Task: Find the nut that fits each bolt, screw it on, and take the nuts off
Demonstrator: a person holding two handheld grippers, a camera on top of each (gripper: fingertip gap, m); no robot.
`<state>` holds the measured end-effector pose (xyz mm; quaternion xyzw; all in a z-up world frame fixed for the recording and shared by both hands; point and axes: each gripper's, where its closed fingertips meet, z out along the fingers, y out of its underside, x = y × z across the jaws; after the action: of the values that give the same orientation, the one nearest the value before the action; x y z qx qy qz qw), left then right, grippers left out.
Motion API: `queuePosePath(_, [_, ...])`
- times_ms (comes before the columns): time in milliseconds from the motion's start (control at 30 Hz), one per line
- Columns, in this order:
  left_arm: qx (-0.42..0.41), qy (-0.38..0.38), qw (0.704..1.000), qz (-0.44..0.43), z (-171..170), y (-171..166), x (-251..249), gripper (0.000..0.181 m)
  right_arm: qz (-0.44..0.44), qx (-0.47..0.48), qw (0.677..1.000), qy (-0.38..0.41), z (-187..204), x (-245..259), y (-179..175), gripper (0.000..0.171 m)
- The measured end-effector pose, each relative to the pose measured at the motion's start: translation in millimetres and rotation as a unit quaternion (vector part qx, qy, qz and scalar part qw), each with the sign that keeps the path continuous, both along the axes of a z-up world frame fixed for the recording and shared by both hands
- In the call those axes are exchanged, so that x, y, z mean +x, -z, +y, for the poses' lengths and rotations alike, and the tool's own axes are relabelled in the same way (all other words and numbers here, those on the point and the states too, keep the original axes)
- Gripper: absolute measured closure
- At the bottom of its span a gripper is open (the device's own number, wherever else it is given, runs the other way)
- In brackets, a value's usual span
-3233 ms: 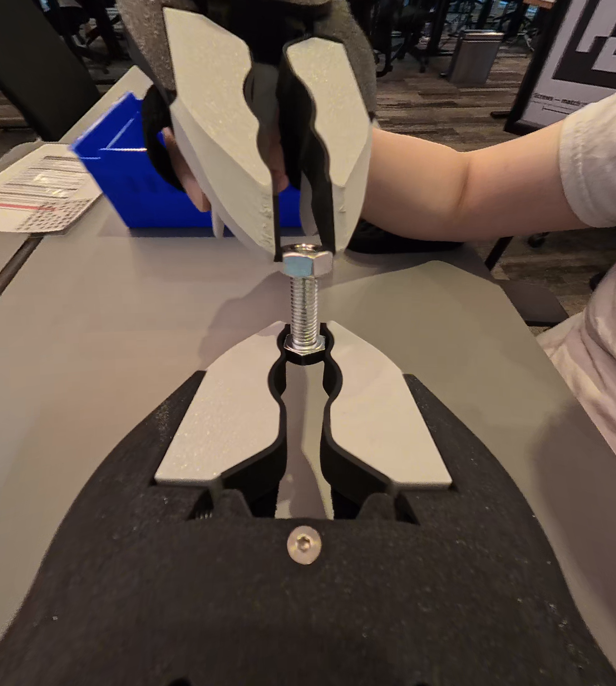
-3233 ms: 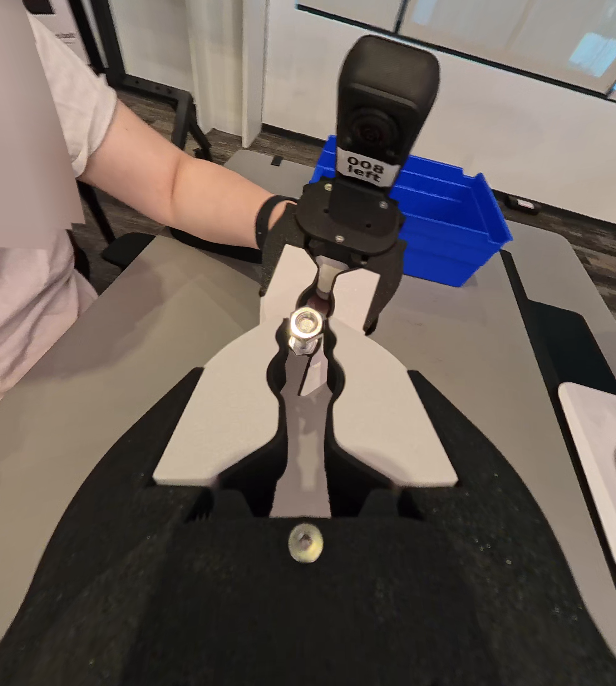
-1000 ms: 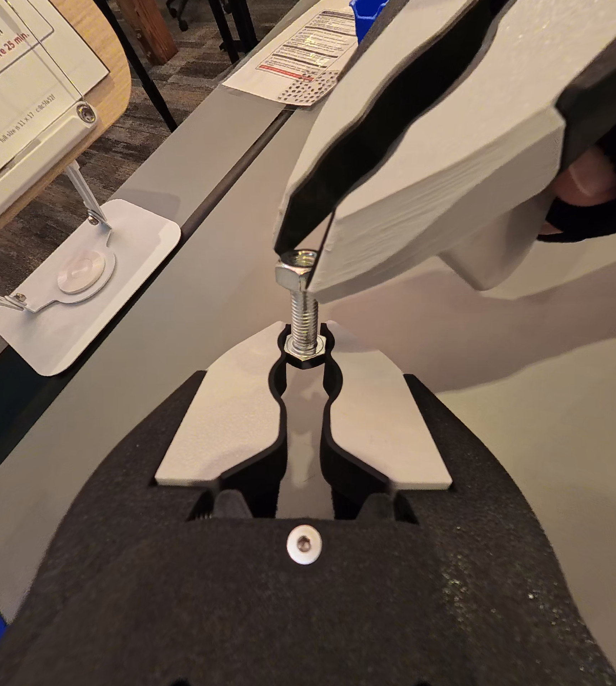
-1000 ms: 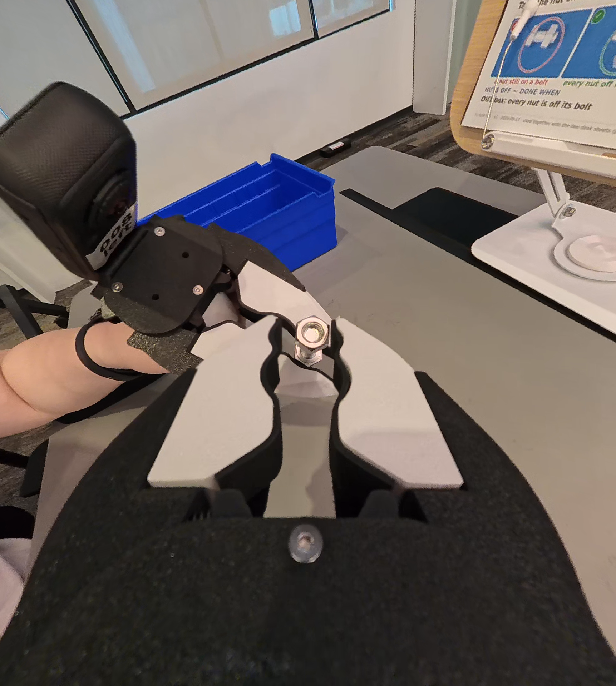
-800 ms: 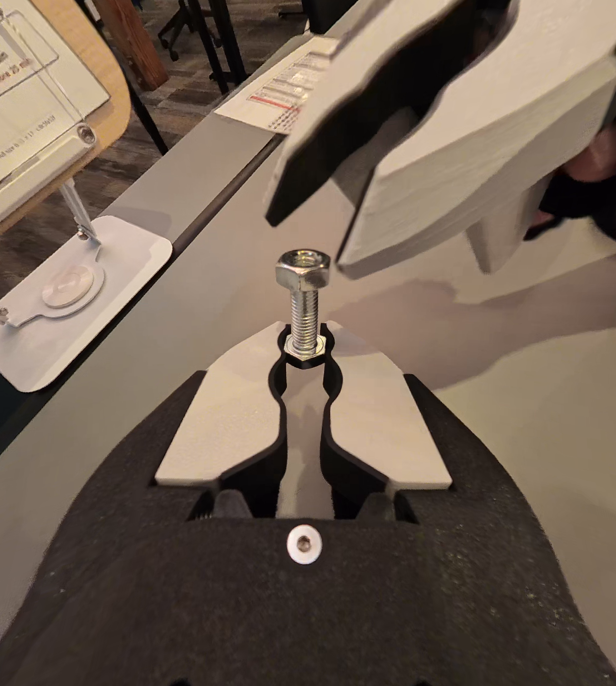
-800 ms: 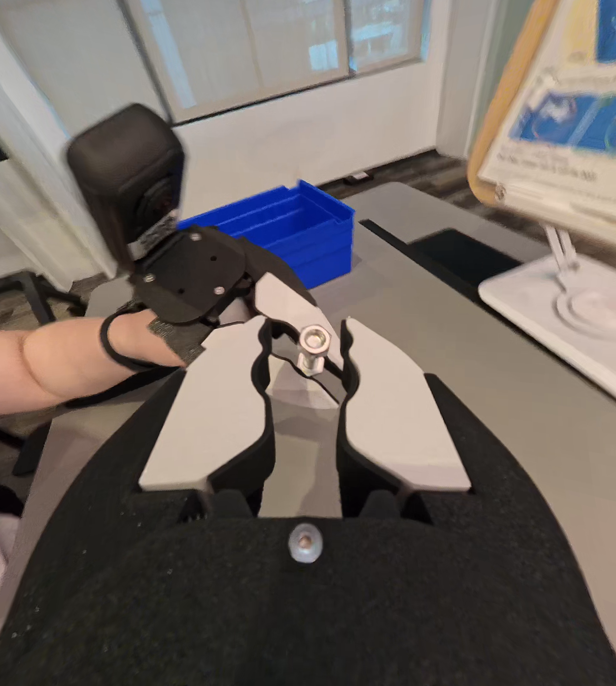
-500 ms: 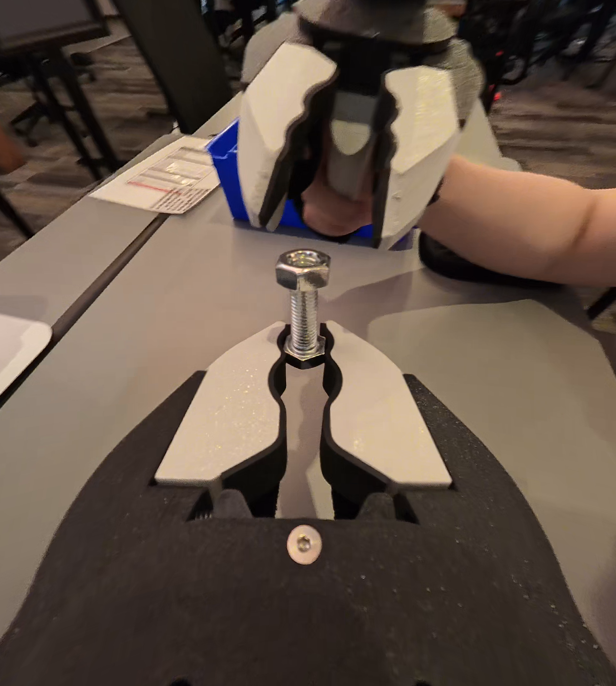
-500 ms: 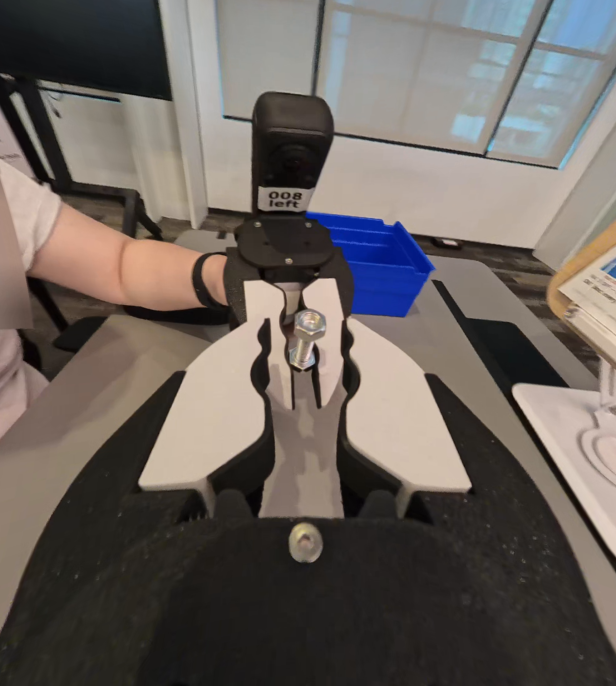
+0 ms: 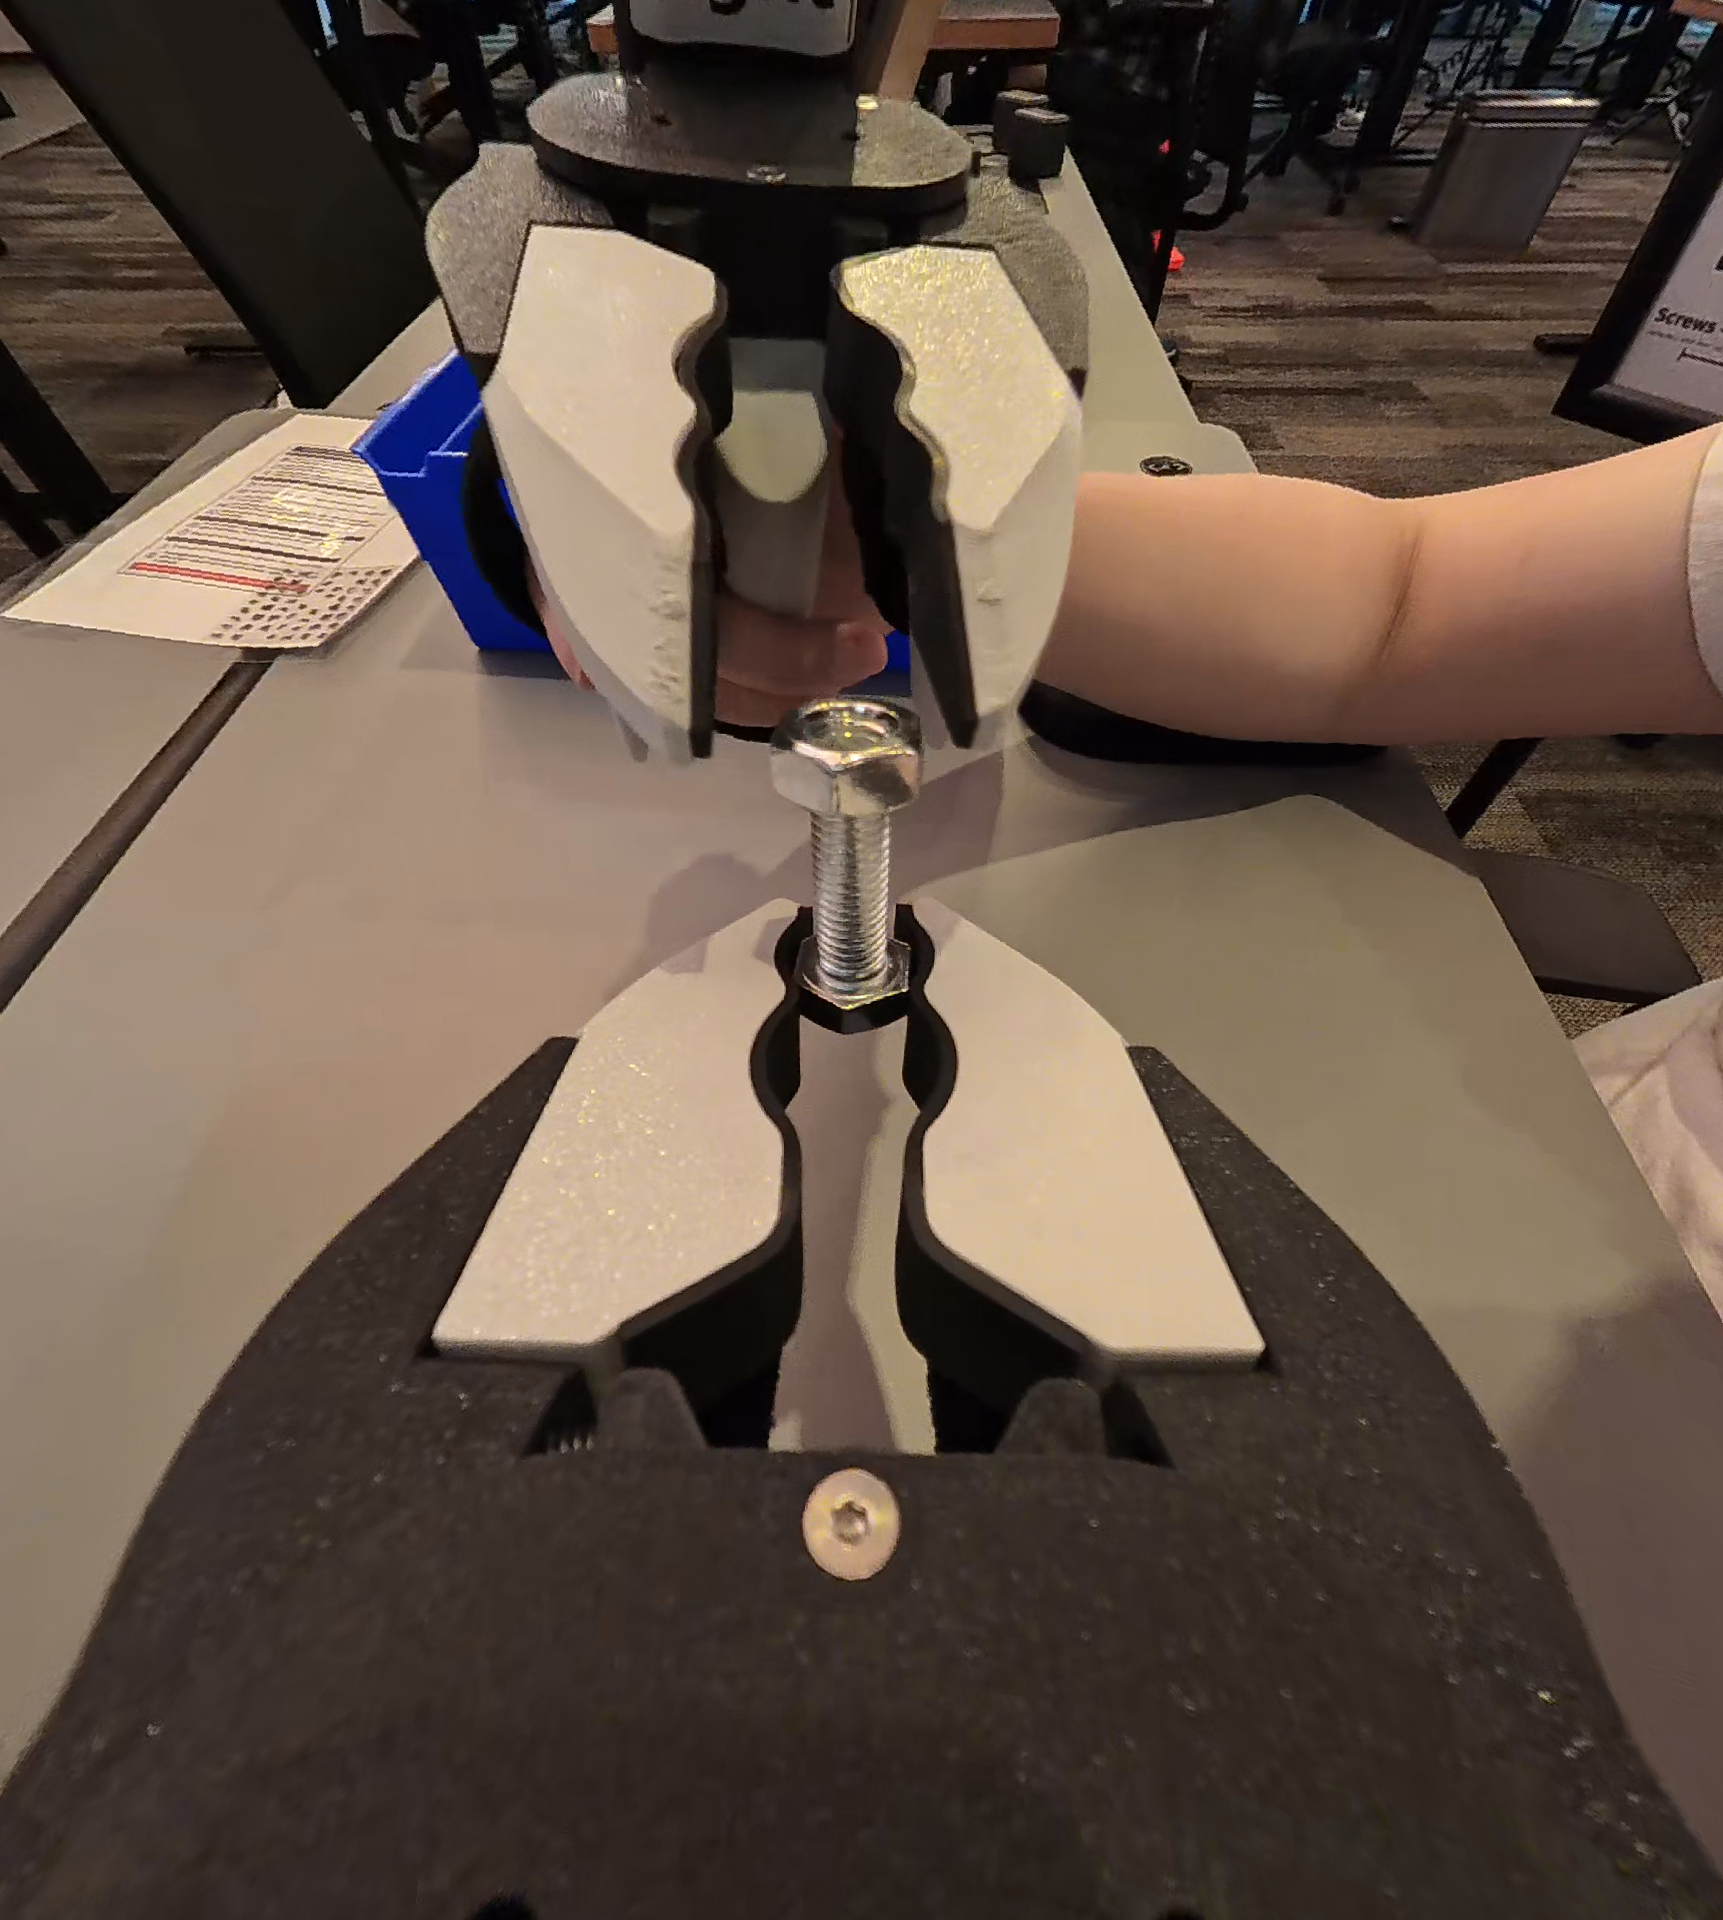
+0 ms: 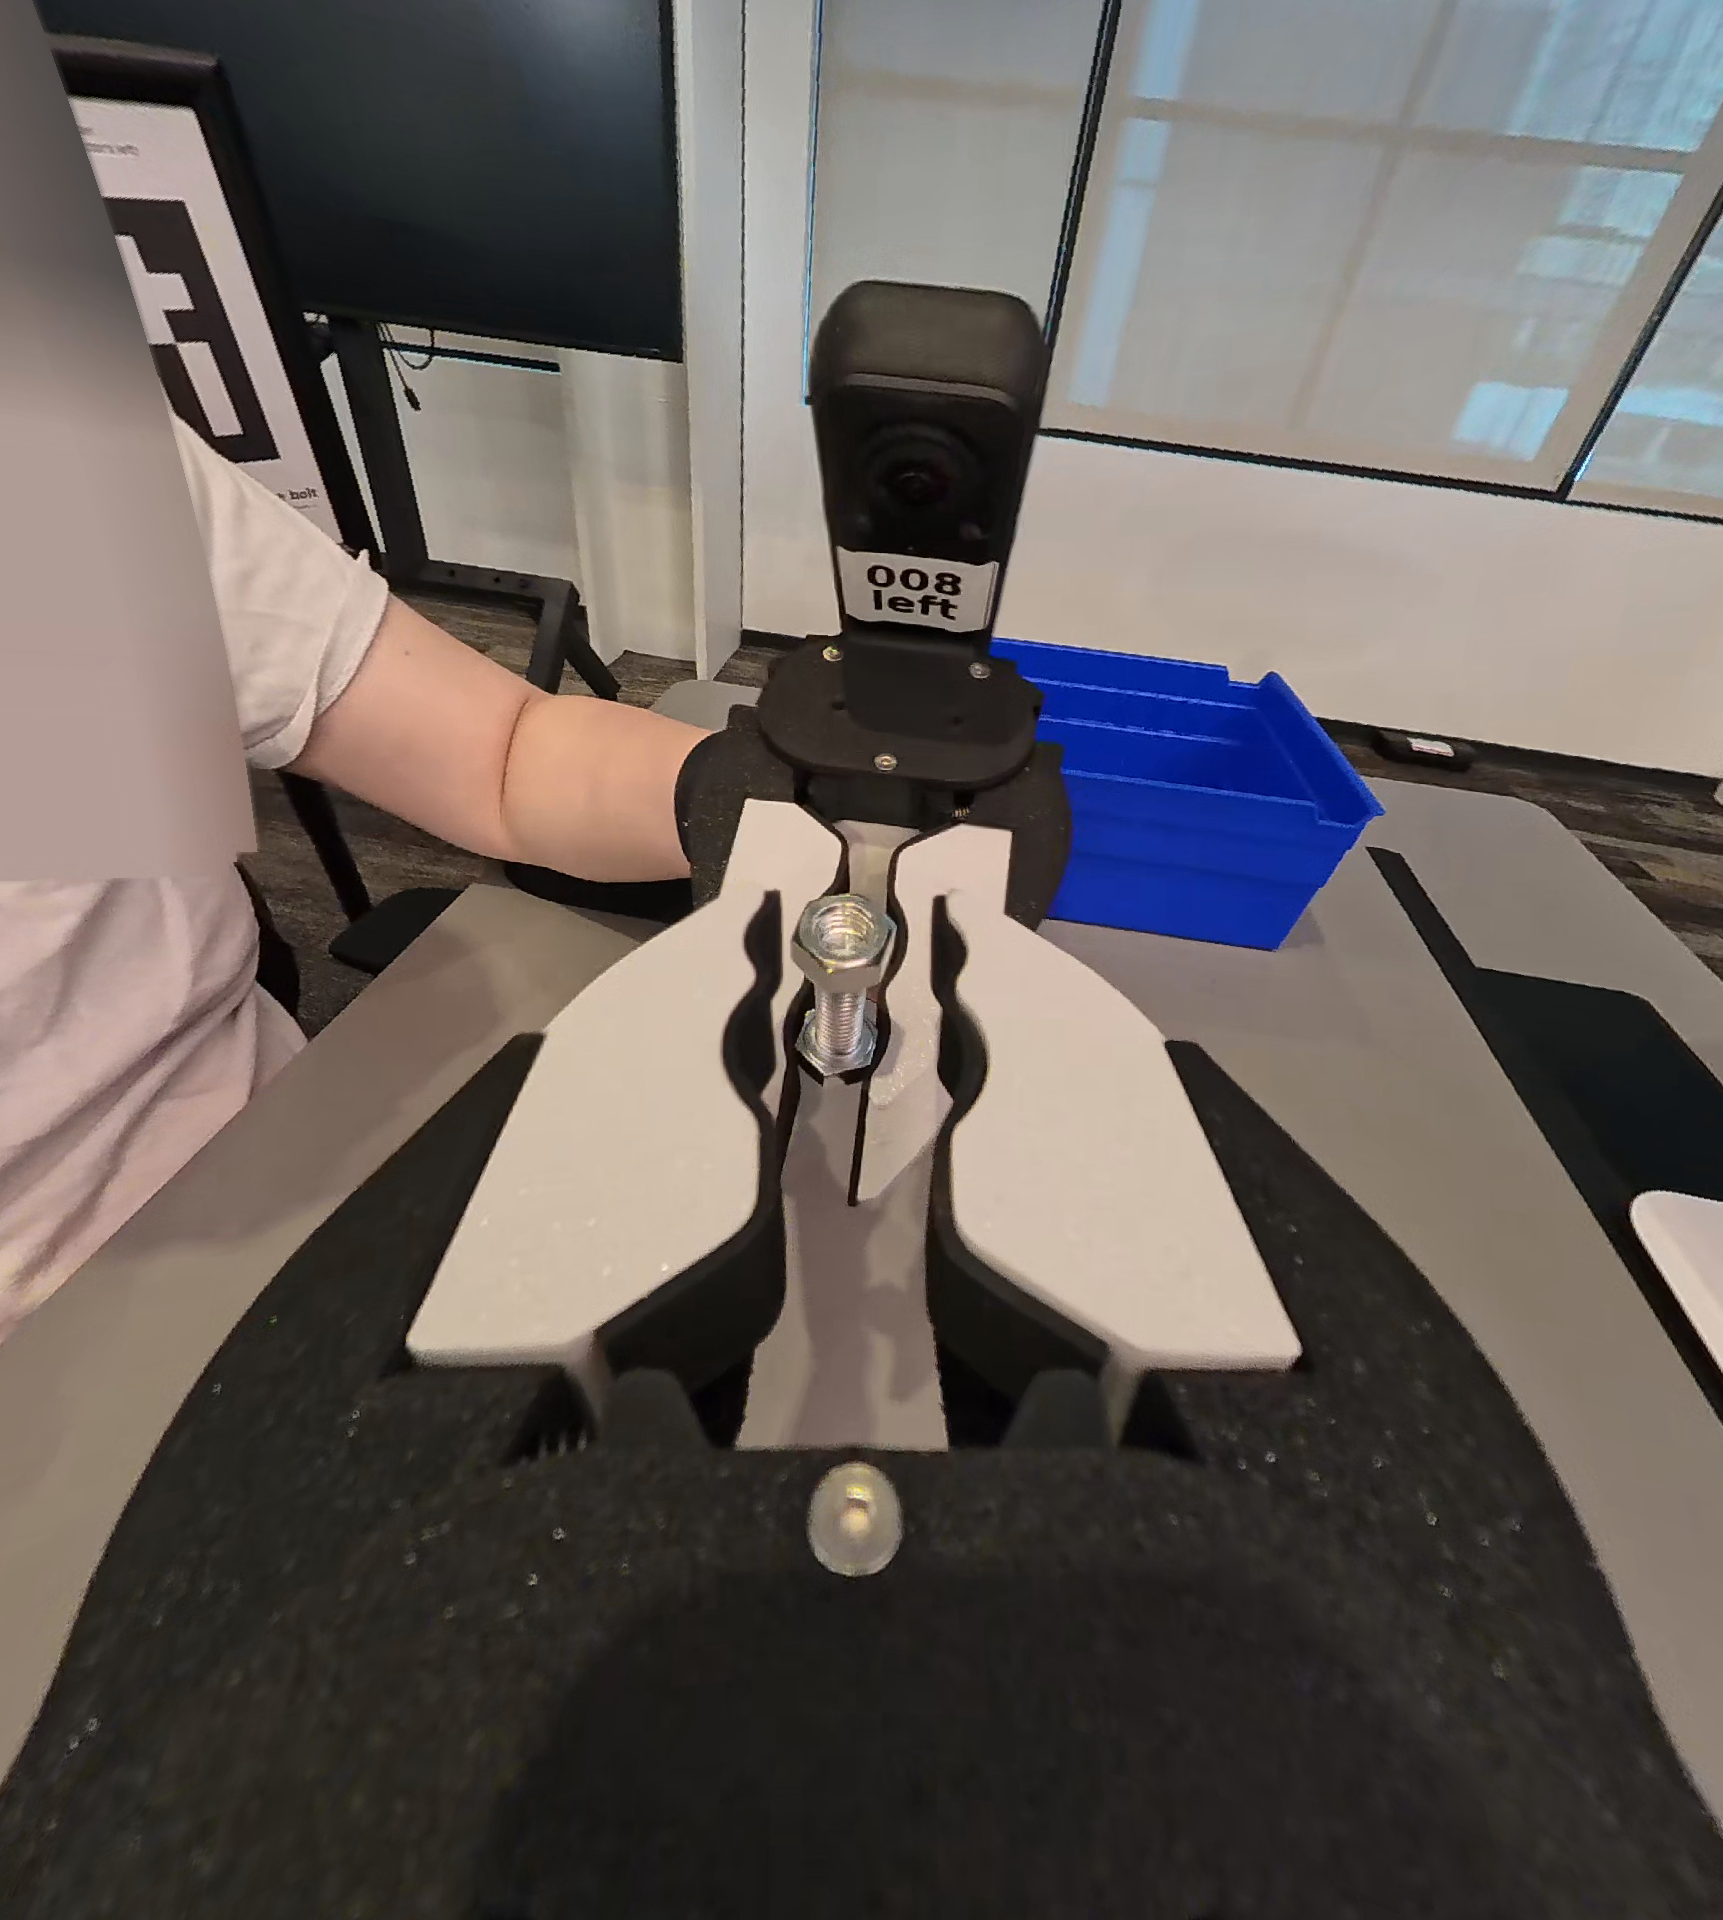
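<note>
— So, where do we stand with this bolt (image 9: 849, 894)?

— We have it upright in our left claw (image 9: 849, 992), which is closed on the hex head at the bottom, shank pointing up above the counter (image 9: 317, 883). The nut (image 9: 846, 767) sits at the very top of the thread, with a long run of bare thread between it and the head.

— And our right claw (image 9: 826, 732)?

— It hangs tips-down over the nut with its jaws parted, one tip on either side. In the right wrist view the nut (image 10: 844, 954) shows in the gap between our fingers (image 10: 628, 1122), and we can't see either one pressing on it.

— Is the nut coming off or going on?

— We can't say from this alone. At the thread's end it is either barely started or nearly removed. Either way, we judge this pair unfinished: the nut is on its bolt, and the task ends only with nuts off.

— Other bolts?

— None in sight. The blue bin (image 10: 1200, 821) stands behind, but we can't see its contents, so we can't judge the remaining count.
</note>
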<state>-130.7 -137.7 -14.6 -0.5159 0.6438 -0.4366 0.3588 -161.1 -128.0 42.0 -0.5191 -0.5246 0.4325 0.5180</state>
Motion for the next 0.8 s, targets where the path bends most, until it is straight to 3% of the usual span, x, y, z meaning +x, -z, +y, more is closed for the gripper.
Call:
queuePosePath(300, [-0.006,-0.015,1.0,-0.006,6.2,-3.0,-1.3,0.167,0.003,-0.006,1.0,0.008,3.7,1.5,0.0,0.153])
queuePosePath(500, [-0.006,-0.022,1.0,-0.004,8.2,-2.8,-1.1,0.167,0.003,-0.015,1.0,0.013,5.3,-0.2,0.4,0.147])
queuePosePath(800, [-0.001,-0.053,0.999,-0.005,17.4,-4.2,-1.0,0.167,0.002,-0.012,0.999,0.042,13.2,-0.6,0.7,0.154])
